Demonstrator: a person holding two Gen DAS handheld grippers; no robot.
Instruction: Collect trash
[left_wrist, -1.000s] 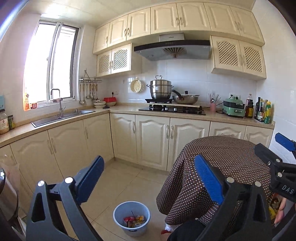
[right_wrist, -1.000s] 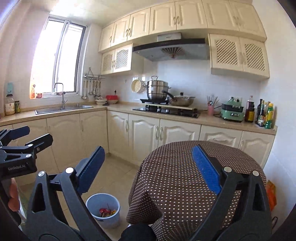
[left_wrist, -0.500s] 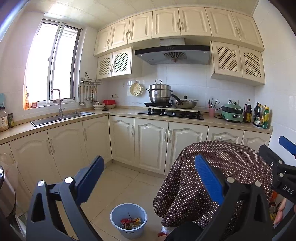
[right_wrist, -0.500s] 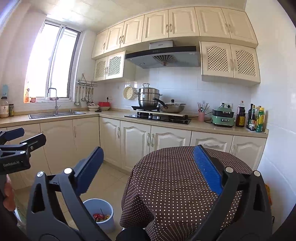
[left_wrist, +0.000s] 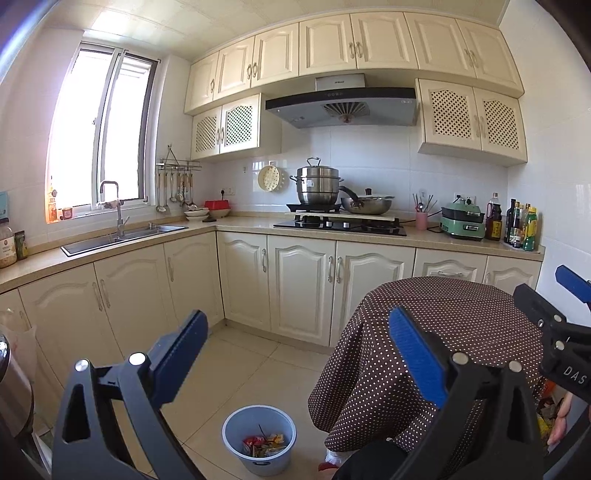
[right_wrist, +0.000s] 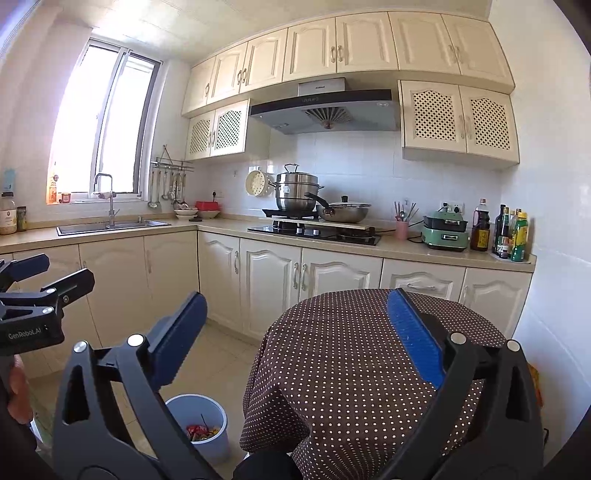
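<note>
Left hand-held gripper (left_wrist: 295, 354): released, jaws spread wide, nothing between them, held above the floor
Right hand-held gripper (right_wrist: 295, 343): released too, jaws apart and empty, raised over the desk (right_wrist: 354, 350)
Trash (left_wrist: 263, 445): colourful wrappers lie at the bottom of the blue bin (left_wrist: 258, 439) on the floor, just beside the desk
Done so far: judging by the filled bin and the bare polka-dot cloth, most collecting looks finished
Left to do: possibly something by the wall to the right of the desk, where orange and yellow bits show
Hard to make out: those bits are cut off by the right hand-held gripper and desk edge; the floor under the desk is hidden
</note>
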